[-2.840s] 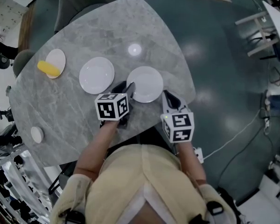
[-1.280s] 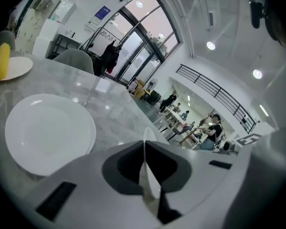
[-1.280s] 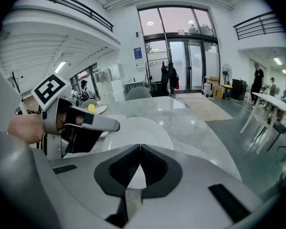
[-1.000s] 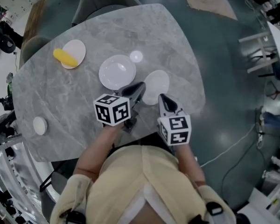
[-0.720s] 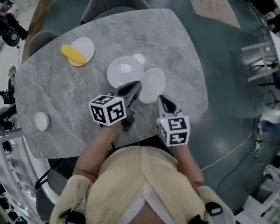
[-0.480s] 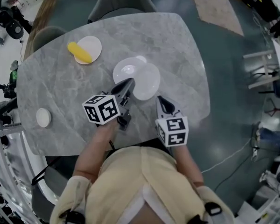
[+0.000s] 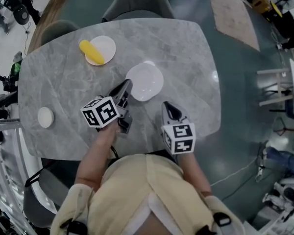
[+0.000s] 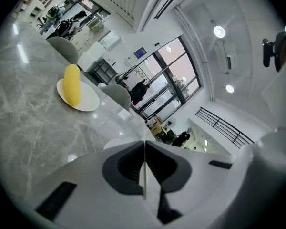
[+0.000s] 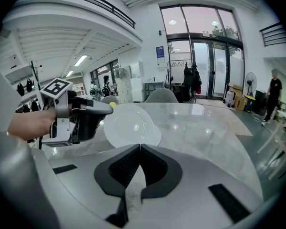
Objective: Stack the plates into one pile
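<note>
A white plate [image 7: 146, 80] lies on top of a second white plate [image 9: 157, 136], whose rim peeks out on the right. My left gripper [image 7: 126, 84] is shut on the top plate's near-left rim. In the left gripper view the rim shows edge-on as a thin white line in the left gripper [image 8: 144, 142]. The right gripper view shows the left gripper [image 9: 107, 109] at the plate [image 9: 129, 126]. My right gripper [image 7: 165, 105] is shut and empty, just short of the pile. A third plate [image 7: 107, 47] bearing a yellow oblong item [image 7: 90, 52] sits far left.
The grey marble table [image 7: 186, 48] also carries a small white disc [image 7: 45, 117] near its left edge. Two grey chairs [image 7: 137, 1] stand along the far side. The person's body fills the near side of the head view.
The left gripper has carried the plate by its rim leftward, from beside the second plate to on top of it. The right gripper has drifted a little along with it.
</note>
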Demonstrator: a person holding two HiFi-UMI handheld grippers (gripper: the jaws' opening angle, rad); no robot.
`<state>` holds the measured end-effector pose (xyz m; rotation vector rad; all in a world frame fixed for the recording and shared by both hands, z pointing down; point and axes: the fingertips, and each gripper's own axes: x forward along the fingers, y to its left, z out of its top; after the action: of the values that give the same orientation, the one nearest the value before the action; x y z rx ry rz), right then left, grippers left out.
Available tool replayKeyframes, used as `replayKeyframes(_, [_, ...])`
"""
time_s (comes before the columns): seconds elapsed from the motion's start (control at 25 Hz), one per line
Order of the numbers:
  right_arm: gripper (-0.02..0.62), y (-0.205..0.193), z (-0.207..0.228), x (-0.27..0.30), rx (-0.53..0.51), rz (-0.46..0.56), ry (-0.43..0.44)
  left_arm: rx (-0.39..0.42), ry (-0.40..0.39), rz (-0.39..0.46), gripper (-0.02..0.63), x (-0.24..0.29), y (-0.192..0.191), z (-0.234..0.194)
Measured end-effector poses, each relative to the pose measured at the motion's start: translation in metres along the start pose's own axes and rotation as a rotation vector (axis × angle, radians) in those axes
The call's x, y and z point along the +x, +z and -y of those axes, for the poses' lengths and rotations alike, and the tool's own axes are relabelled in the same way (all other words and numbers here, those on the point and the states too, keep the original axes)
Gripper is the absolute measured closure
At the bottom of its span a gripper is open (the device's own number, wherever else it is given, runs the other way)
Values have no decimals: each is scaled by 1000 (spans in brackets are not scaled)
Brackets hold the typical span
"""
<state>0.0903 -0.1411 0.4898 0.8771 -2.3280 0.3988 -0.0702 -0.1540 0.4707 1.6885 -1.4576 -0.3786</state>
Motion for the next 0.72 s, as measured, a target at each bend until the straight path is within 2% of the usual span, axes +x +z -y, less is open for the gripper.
replayKeyframes(0.36, [591, 1, 1, 10, -20, -24, 17, -39, 63, 22, 594, 5, 4, -26])
replayKeyframes(0.72, [591, 2, 5, 14, -21, -37, 19, -40, 172, -15, 593, 10, -3, -53])
